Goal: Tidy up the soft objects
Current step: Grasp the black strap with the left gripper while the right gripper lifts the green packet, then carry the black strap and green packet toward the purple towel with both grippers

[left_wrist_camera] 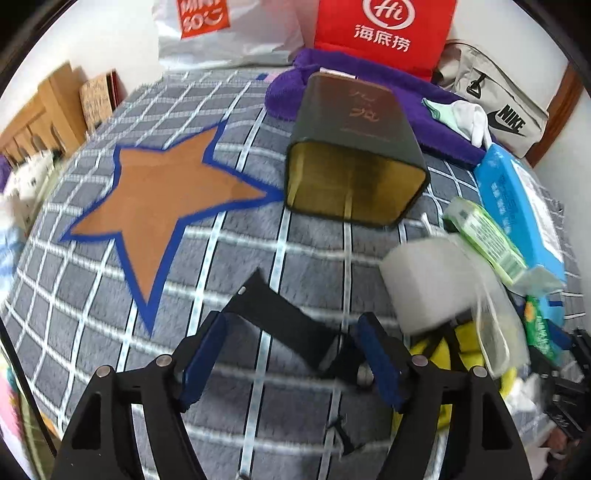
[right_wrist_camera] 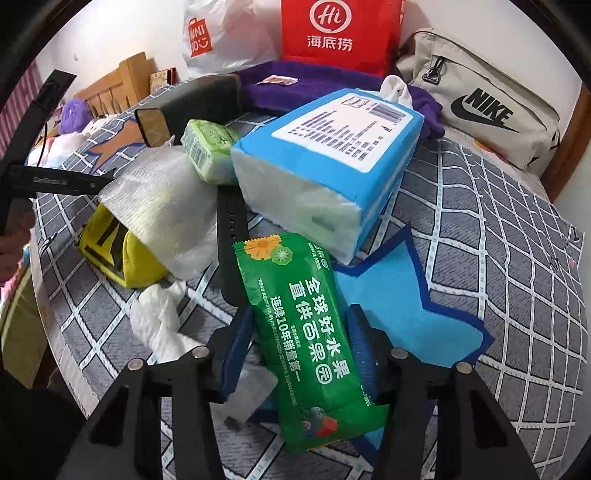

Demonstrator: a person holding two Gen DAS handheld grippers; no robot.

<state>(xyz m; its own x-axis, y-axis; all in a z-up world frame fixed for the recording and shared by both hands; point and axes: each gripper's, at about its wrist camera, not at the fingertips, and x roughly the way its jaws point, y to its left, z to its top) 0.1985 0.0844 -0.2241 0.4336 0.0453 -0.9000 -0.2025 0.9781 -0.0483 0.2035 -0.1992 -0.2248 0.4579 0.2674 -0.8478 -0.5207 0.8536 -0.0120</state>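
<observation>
My left gripper point(left_wrist_camera: 291, 354) is open over the checked blanket point(left_wrist_camera: 92, 295), its fingers either side of a black strap point(left_wrist_camera: 280, 317) lying flat. My right gripper point(right_wrist_camera: 299, 354) has its jaws closed against a green wet-wipe pack point(right_wrist_camera: 310, 339) and holds it over a blue star patch point(right_wrist_camera: 399, 295). Ahead lie a blue tissue pack point(right_wrist_camera: 332, 162), a small green tissue pack point(right_wrist_camera: 207, 147), a bubble-wrap pouch point(right_wrist_camera: 162, 210) over a yellow bag point(right_wrist_camera: 122, 254), and crumpled white paper point(right_wrist_camera: 162, 321). A purple towel point(left_wrist_camera: 288, 92) with white socks point(left_wrist_camera: 469, 118) lies at the back.
A dark tin box point(left_wrist_camera: 354, 158) lies on its side, open end facing me, near an orange star patch point(left_wrist_camera: 162, 199). A red paper bag point(left_wrist_camera: 384, 33), a white shopping bag point(left_wrist_camera: 221, 29) and a beige Nike bag point(right_wrist_camera: 480, 99) stand against the wall. Wooden headboard point(right_wrist_camera: 118, 85) at left.
</observation>
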